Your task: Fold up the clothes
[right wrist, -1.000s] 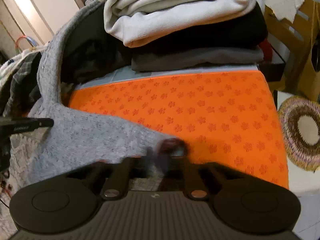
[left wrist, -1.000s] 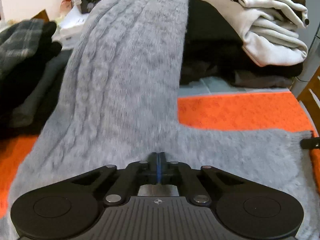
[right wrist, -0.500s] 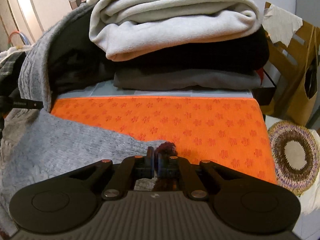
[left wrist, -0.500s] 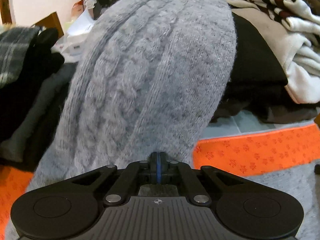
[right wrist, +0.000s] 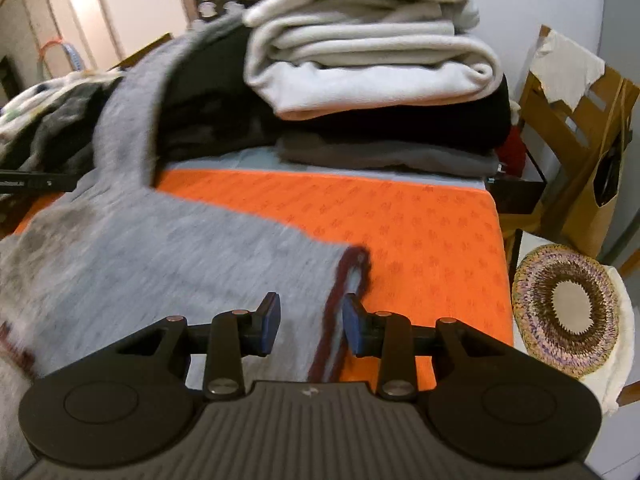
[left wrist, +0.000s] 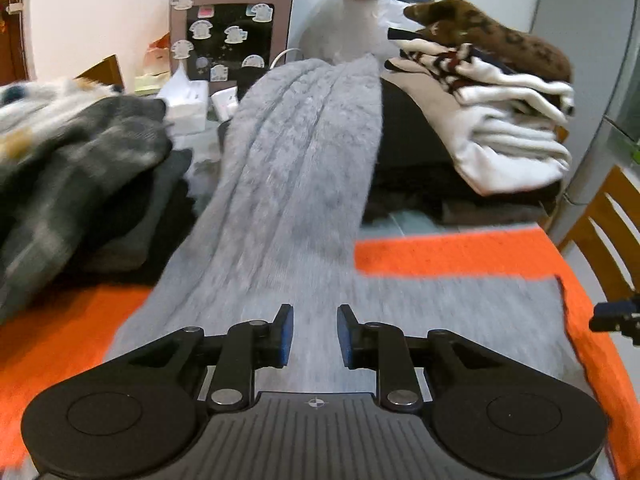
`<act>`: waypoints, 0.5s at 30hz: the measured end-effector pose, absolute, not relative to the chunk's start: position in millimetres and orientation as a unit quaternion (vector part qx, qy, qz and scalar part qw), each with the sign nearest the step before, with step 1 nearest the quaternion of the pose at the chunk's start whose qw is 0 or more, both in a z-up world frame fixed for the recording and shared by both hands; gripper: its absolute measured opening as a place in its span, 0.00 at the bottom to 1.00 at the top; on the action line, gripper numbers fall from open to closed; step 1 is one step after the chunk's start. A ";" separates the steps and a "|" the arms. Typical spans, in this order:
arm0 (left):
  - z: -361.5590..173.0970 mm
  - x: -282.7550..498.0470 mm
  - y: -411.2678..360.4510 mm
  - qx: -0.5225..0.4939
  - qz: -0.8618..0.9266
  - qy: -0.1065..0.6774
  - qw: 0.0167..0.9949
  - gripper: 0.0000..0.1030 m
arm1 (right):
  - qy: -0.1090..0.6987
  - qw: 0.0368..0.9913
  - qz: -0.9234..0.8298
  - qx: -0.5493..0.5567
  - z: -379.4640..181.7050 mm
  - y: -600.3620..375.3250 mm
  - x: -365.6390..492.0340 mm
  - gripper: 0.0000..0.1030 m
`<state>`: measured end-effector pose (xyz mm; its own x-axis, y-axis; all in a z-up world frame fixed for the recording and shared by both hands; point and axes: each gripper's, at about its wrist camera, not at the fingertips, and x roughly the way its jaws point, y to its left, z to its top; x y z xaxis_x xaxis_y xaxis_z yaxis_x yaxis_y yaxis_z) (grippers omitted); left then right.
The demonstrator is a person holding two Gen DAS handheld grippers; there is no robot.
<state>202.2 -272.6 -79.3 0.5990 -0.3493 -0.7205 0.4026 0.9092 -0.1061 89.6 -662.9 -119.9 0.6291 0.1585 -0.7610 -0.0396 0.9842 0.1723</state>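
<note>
A grey cable-knit sweater (left wrist: 296,184) lies on the orange mat (left wrist: 460,256), its far part draped up over clothes at the back. My left gripper (left wrist: 314,334) is open just above the knit, with nothing between its blue pads. In the right wrist view the same sweater (right wrist: 168,252) spreads across the mat (right wrist: 420,220), and its dark-red trimmed edge (right wrist: 344,280) lies on the cloth. My right gripper (right wrist: 310,320) is open over that edge, holding nothing. The right gripper's tip (left wrist: 616,314) shows at the left view's right edge.
A stack of folded clothes (right wrist: 372,60), white over black and grey, stands at the back of the mat. A loose pile of dark plaid garments (left wrist: 72,168) lies at the left. A wooden chair (left wrist: 608,220), a woven round mat (right wrist: 568,308) and a paper bag (right wrist: 592,152) are at the right.
Both grippers were shut on the sweater and are now open; the knit has dropped flat onto the mat. Both views have pulled back and up.
</note>
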 end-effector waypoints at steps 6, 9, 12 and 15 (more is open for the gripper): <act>-77.3 124.2 -234.5 0.026 -0.183 0.414 0.891 0.28 | 0.447 0.887 0.077 0.087 -114.6 -647.5 14.6 0.38; -83.9 89.4 -220.8 0.021 -0.169 0.430 0.887 0.35 | 0.461 0.879 0.078 0.098 -122.0 -639.5 -21.1 0.37; -94.4 62.2 -210.5 0.027 -0.150 0.451 0.879 0.39 | 0.472 0.872 0.073 0.109 -133.3 -631.8 -46.5 0.37; -102.1 43.0 -199.9 0.029 -0.130 0.466 0.875 0.39 | 0.479 0.867 0.063 0.119 -147.2 -624.8 -58.7 0.37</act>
<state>43.0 -199.9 -102.1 0.5321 -0.2007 -0.8225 0.2552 0.9643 -0.0702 -58.7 -624.9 -147.2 0.5324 0.2235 -0.8165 0.0049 0.9637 0.2670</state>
